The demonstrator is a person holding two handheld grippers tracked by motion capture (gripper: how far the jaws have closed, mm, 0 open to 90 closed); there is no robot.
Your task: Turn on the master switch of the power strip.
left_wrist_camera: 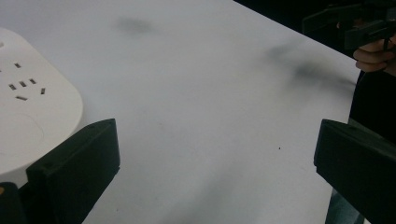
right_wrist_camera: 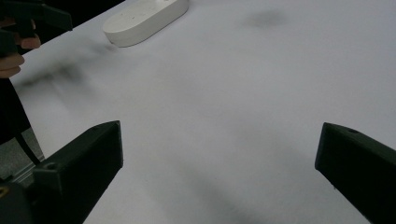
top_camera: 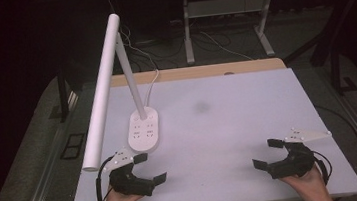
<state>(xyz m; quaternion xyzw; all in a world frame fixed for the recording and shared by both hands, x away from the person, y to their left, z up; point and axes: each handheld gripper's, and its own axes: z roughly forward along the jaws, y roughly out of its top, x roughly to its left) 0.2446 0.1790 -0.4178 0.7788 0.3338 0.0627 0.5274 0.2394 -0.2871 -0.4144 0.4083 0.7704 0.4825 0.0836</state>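
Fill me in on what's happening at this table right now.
A person holds a two-jaw gripper in each hand over a white table. The left gripper sits just beside the base of a white desk lamp, jaws wide apart with nothing between them. The right gripper hovers near the table's right front, also open and empty. Neither touches the lamp, whose base carries sockets and a trailing white cord.
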